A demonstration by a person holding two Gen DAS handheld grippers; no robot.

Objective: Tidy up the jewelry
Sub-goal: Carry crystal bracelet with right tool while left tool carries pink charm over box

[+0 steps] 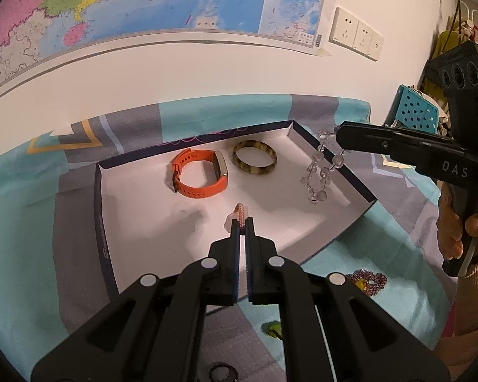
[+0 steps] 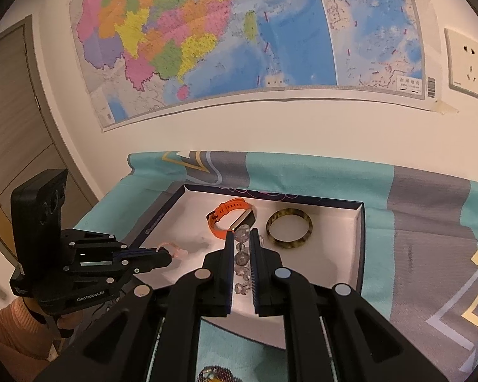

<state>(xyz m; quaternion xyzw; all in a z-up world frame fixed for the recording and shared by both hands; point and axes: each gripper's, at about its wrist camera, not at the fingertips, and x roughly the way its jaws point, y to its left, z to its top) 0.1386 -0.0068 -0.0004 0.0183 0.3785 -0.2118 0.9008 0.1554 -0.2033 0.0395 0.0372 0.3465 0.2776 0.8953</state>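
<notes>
A shallow box (image 1: 97, 197) with a dark rim and white floor lies on a teal and grey cloth. Inside it are an orange watch (image 1: 200, 175) and a brown mottled bangle (image 1: 254, 161). My left gripper (image 1: 242, 222) is shut on a small pink beaded band (image 1: 241, 211), held low over the front of the box floor. My right gripper (image 1: 339, 133) is shut on a clear crystal bead bracelet (image 1: 322, 172) that dangles over the box's right rim. The right wrist view shows that gripper (image 2: 242, 235) with the beads (image 2: 241, 258) between its fingers, above the watch (image 2: 229, 219) and bangle (image 2: 289, 234).
A purple beaded piece (image 1: 369, 281) and a small green item (image 1: 274, 329) lie on the cloth in front of the box. The wall behind holds a map (image 2: 239, 38) and sockets (image 1: 355, 33). A blue perforated object (image 1: 414, 111) stands at the right, a door (image 2: 12, 127) at the left.
</notes>
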